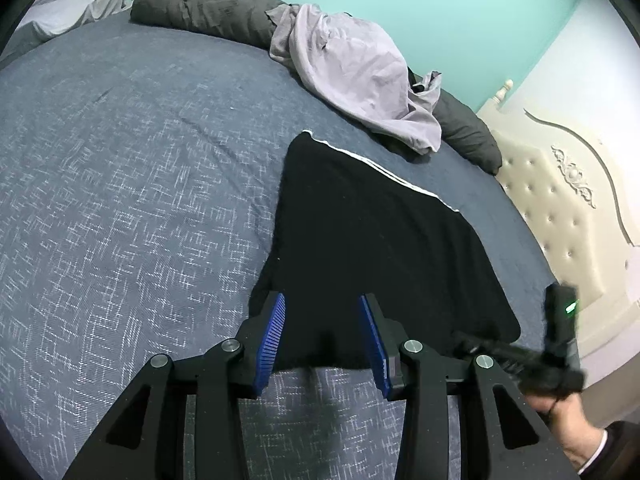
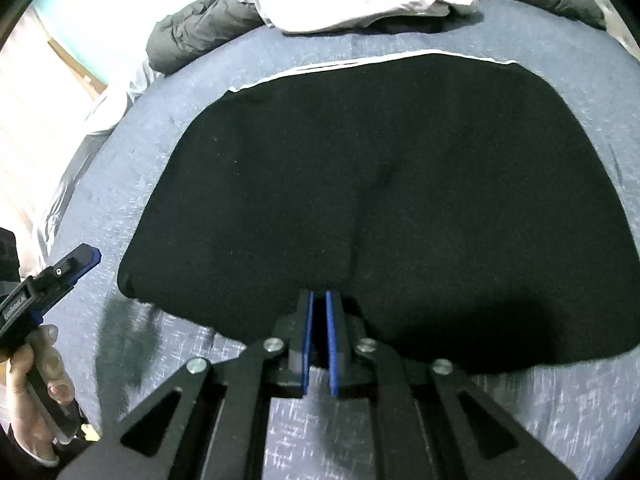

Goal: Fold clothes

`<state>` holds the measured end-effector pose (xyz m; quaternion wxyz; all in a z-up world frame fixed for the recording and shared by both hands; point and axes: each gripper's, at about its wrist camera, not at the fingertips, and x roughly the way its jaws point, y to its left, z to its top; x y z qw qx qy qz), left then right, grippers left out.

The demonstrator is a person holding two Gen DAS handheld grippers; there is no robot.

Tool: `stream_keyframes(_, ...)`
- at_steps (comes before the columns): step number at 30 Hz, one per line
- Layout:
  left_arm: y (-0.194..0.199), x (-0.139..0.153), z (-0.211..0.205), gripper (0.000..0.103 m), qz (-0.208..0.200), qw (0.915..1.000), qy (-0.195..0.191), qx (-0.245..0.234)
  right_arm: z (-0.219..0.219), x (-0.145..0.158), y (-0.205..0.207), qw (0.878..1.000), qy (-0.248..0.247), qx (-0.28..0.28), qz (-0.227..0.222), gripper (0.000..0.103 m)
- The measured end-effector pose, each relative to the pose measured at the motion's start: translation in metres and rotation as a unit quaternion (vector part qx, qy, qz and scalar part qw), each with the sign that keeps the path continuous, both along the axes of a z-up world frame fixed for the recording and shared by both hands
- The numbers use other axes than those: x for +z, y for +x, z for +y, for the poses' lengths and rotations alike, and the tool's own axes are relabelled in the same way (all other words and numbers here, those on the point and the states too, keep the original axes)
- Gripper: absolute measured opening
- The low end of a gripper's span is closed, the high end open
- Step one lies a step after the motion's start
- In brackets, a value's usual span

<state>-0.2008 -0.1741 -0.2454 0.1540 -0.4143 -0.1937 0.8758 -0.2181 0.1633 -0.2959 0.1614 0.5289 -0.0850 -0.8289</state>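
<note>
Left gripper (image 1: 322,306): jaws spread wide, blue ribbed pads (image 1: 273,336) facing each other across a broad gap, nothing between them. Held low, pointing forward; bare hand (image 2: 38,392) wrapped round its handle, fingers curled. Right gripper (image 2: 318,300): jaws drawn almost together, only a narrow slit between the blue pads (image 2: 307,340). Right hand (image 1: 560,420) gripping its handle, dark sleeve over a white cuff at the wrist.

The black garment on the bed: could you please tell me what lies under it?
The black garment lies flat on the blue-grey bedspread, which shows on all sides of it. Whatever lies beneath its middle is covered, as are any folded layers.
</note>
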Motion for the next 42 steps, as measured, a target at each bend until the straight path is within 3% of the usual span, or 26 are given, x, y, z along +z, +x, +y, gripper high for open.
stream_keyframes(5, 0.002, 0.001, -0.002, 0.042, 0.001, 1.0000, 0.002, -0.001, 0.001, -0.022, 0.007, 1.000, 0.002, -0.017, -0.001, 0.004)
stream_keyframes(9, 0.002, 0.002, -0.004, 0.042, 0.000, 1.0000, 0.009, 0.002, -0.008, -0.013, 0.010, 0.999, 0.038, 0.003, 0.001, 0.004)
stream_keyframes(16, 0.004, 0.002, -0.008, 0.043, 0.003, 0.9999, 0.007, 0.008, 0.003, 0.016, -0.014, 1.000, 0.009, -0.013, 0.020, 0.004)
stream_keyframes(20, 0.003, 0.002, -0.013, 0.043, 0.003, 0.9998, 0.010, 0.015, 0.000, 0.011, -0.055, 0.999, 0.016, -0.034, -0.017, 0.004)
stream_keyframes(24, 0.002, 0.004, -0.015, 0.044, 0.005, 0.9998, 0.011, 0.016, -0.004, 0.000, -0.053, 0.998, 0.035, -0.029, -0.042, 0.004)
stream_keyframes(28, 0.002, 0.004, -0.015, 0.045, 0.003, 0.9997, 0.017, 0.018, -0.004, 0.007, -0.024, 0.999, 0.048, -0.007, -0.026, 0.004)
stream_keyframes(35, 0.006, 0.003, -0.017, 0.063, -0.005, 0.9993, 0.030, 0.020, 0.001, -0.009, 0.021, 0.996, 0.057, 0.033, -0.060, 0.004)
stream_keyframes(38, 0.007, -0.004, -0.020, 0.067, -0.021, 0.9983, 0.049, 0.022, 0.016, -0.010, 0.030, 0.998, 0.022, 0.011, -0.062, 0.004)
stream_keyframes(42, 0.006, -0.019, -0.021, 0.068, -0.048, 0.9952, 0.081, 0.028, 0.037, 0.010, 0.041, 1.000, -0.012, -0.003, -0.020, 0.004)
